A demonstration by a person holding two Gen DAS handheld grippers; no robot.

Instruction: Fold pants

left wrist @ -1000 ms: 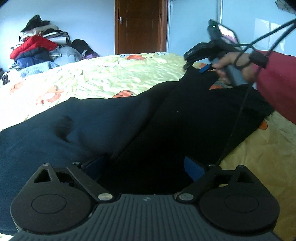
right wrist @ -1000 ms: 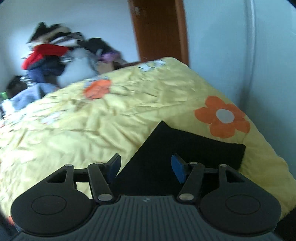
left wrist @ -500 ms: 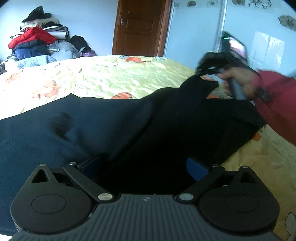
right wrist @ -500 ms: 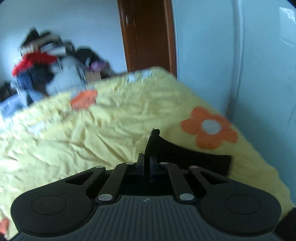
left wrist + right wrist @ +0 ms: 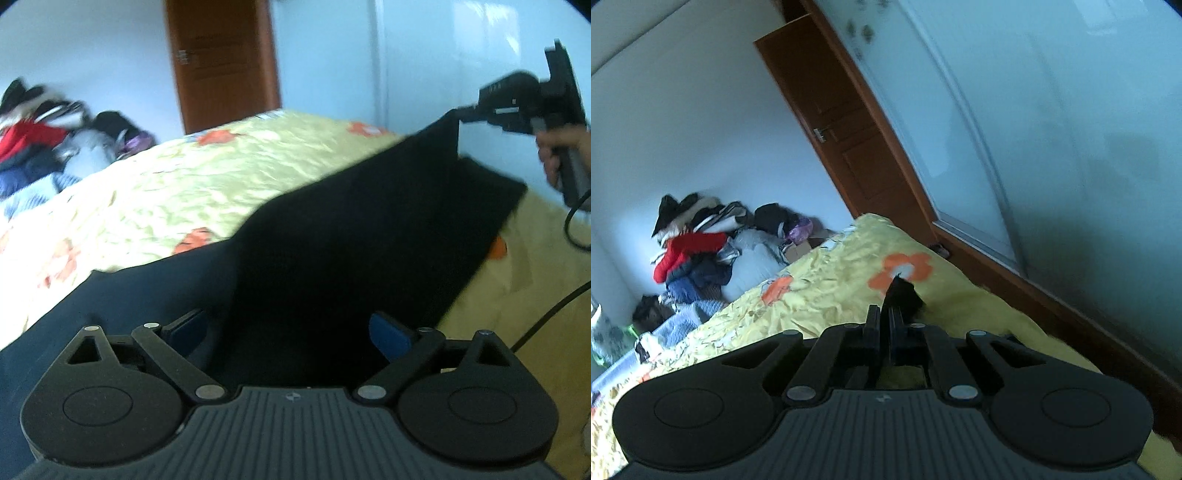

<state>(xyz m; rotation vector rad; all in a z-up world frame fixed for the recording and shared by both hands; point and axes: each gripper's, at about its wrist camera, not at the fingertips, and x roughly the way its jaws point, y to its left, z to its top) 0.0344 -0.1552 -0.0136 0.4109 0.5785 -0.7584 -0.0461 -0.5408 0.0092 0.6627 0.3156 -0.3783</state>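
Observation:
Dark pants (image 5: 332,240) lie spread on a yellow flowered bedspread (image 5: 184,192). In the left wrist view my left gripper (image 5: 290,332) stands open low over the pants, its blue pads (image 5: 391,336) wide apart with the cloth between them. At the upper right, my right gripper (image 5: 465,112) is shut on the far corner of a pant leg and holds it up off the bed. In the right wrist view the right gripper (image 5: 883,325) pinches a black tip of the pants (image 5: 901,295) above the bedspread (image 5: 831,288).
A pile of clothes (image 5: 698,251) sits beyond the bed's far left end. A brown door (image 5: 849,147) and a pale sliding panel (image 5: 1034,129) run along the right of the bed. A hand (image 5: 554,151) and a black cable (image 5: 546,314) are at the right edge.
My right gripper closed on the end of the pant leg and carried it up off the bed, rolling as it went. The left gripper stayed open over the pants and shifted slightly.

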